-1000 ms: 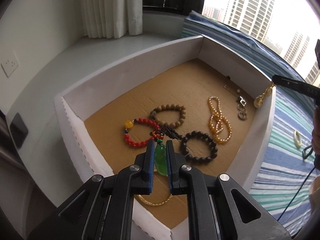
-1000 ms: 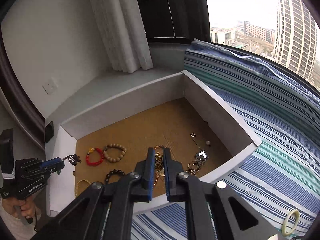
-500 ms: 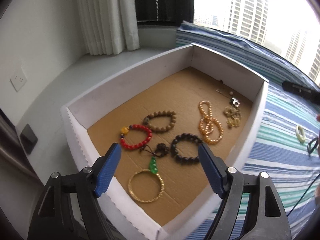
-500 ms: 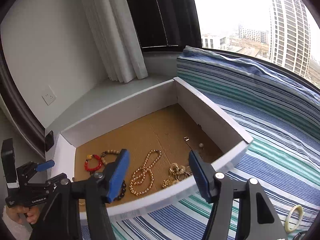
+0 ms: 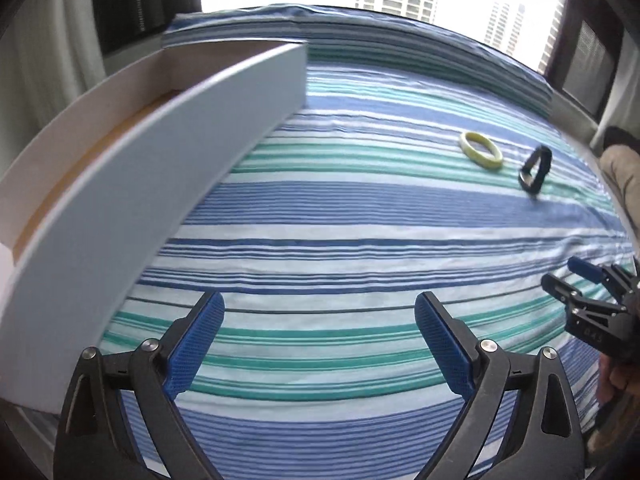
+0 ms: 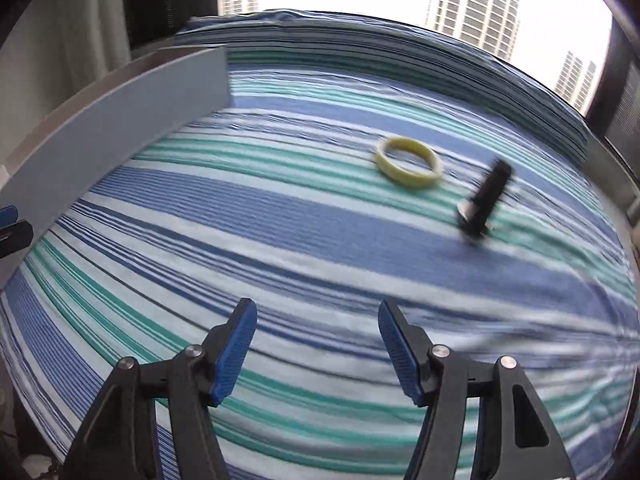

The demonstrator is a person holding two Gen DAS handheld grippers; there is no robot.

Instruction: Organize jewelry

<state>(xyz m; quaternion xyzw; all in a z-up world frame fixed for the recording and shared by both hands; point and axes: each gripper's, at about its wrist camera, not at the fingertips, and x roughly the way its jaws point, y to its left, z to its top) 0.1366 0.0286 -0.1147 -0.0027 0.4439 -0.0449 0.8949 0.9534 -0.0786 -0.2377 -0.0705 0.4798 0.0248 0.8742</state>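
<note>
A pale yellow bangle (image 5: 480, 155) lies on the striped bedspread (image 5: 360, 208), with a black band (image 5: 534, 175) just right of it. Both show in the right wrist view: the bangle (image 6: 409, 162) and the black band (image 6: 484, 200), blurred. My left gripper (image 5: 319, 344) is open and empty above the bedspread, beside the white box (image 5: 132, 160). My right gripper (image 6: 318, 344) is open and empty, well short of the bangle. It also shows at the right edge of the left wrist view (image 5: 576, 280). The jewelry inside the box is hidden by the wall.
The box's white wall (image 6: 120, 108) runs along the left of both views. A window with tower blocks lies beyond the bed. A hand (image 5: 624, 176) shows at the far right. The left gripper's tip (image 6: 10, 226) shows at the left edge.
Both grippers opened over the box, dropped the green pendant and the gold piece inside, then swung right, away from the box and over the bedspread toward the bangle.
</note>
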